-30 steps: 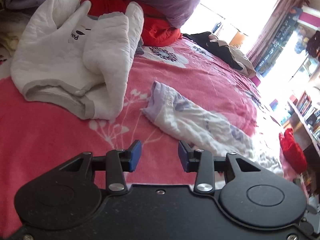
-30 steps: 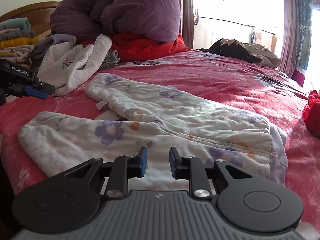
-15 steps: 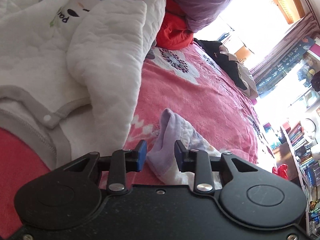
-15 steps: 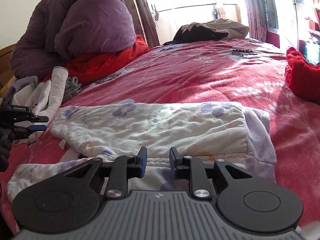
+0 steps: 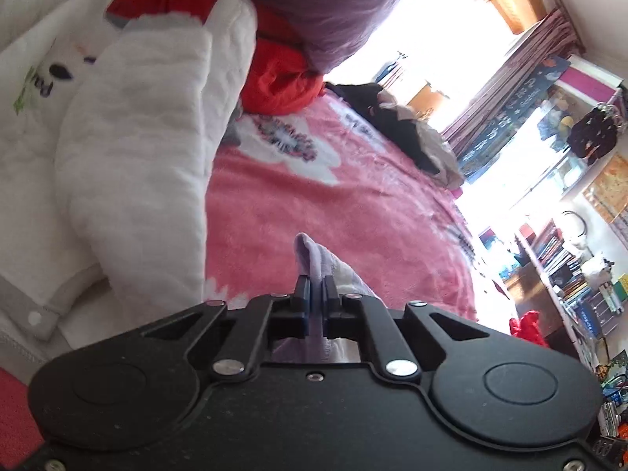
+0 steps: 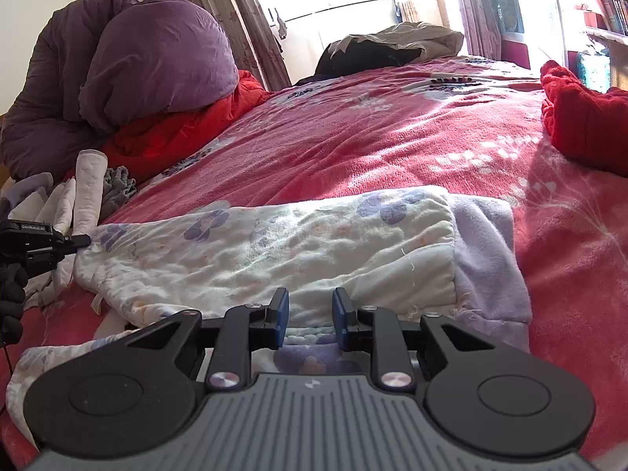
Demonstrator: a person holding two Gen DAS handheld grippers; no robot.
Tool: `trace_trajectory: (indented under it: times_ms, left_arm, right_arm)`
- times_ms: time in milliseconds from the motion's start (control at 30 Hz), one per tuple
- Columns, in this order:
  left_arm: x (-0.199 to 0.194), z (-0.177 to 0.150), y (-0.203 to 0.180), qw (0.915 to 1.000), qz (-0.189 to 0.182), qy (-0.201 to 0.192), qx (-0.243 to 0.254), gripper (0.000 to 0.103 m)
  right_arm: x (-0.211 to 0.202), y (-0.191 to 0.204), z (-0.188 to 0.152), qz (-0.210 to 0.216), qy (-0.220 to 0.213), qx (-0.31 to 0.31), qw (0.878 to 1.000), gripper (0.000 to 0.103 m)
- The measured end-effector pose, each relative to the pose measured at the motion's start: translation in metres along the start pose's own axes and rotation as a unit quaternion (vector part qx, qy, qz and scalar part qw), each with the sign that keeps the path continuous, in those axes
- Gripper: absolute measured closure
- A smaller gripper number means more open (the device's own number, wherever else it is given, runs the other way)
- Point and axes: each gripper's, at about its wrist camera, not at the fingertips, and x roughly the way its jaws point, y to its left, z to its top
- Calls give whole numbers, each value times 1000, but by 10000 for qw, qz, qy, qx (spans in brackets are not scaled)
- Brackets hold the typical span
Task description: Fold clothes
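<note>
Floral pyjama trousers (image 6: 274,243) with lavender cuffs lie spread across the pink bed cover (image 6: 392,129). My left gripper (image 5: 315,294) has its jaws closing, and the blue pads pinch the lavender leg cuff (image 5: 314,255). In the right wrist view that left gripper (image 6: 84,240) sits at the trousers' far left end, held by a dark-gloved hand (image 6: 11,306). My right gripper (image 6: 310,316) hovers low over the near folded edge of the trousers. Its pads stand a little apart with fabric lying below and between them, not pressed.
A white quilted garment (image 5: 129,149) lies crumpled just left of the left gripper. A purple duvet (image 6: 149,62) sits on red bedding (image 6: 176,133) at the head. A red garment (image 6: 581,117) lies at the right, dark clothes (image 6: 376,51) at the far end.
The left gripper moved forward to the lavender cuff and closed on it. The right gripper swung right and rolled, now lying over the trousers' near edge; its gap is unchanged.
</note>
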Motion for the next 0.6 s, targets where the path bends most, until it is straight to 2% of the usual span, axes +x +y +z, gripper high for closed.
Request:
trace_trajectory:
  times_ms: [67, 167, 200, 267, 367, 467, 500, 533, 567, 600]
  left_arm:
    - [-7, 3, -8, 9996, 233, -28, 147, 100]
    - [-5, -5, -7, 9903, 1327, -19, 401, 100]
    - [-5, -7, -1, 9893, 1419, -2, 326, 100]
    - [-7, -9, 8, 9916, 1293, 58, 91, 100]
    - [-13, -10, 2, 9929, 1145, 33, 316, 100]
    - [-10, -15, -8, 9969, 650, -9, 445, 100]
    - [-5, -18, -10, 9978, 473, 88, 462, 100]
    - [6, -22, -13, 9962, 496, 371, 612, 98]
    - [21, -29, -15, 9891, 925, 743, 867, 92]
    - [32, -36, -13, 9794, 1518, 836, 1032, 92]
  right_arm:
    - [-1, -1, 0, 4, -8, 9, 10000, 77]
    - [1, -3, -1, -11, 11, 35, 10000, 77]
    - [1, -3, -1, -22, 17, 33, 10000, 77]
    - [2, -4, -1, -33, 19, 28, 10000, 77]
    - [3, -4, -1, -47, 18, 20, 10000, 77]
    - [3, -3, -2, -61, 25, 7, 10000, 77]
    - [3, -3, -3, -67, 30, 4, 10000, 77]
    - [3, -3, -3, -72, 32, -1, 10000, 77]
    - [3, -3, -3, -73, 29, -3, 10000, 77]
    - [3, -3, -3, -75, 27, -6, 10000, 77]
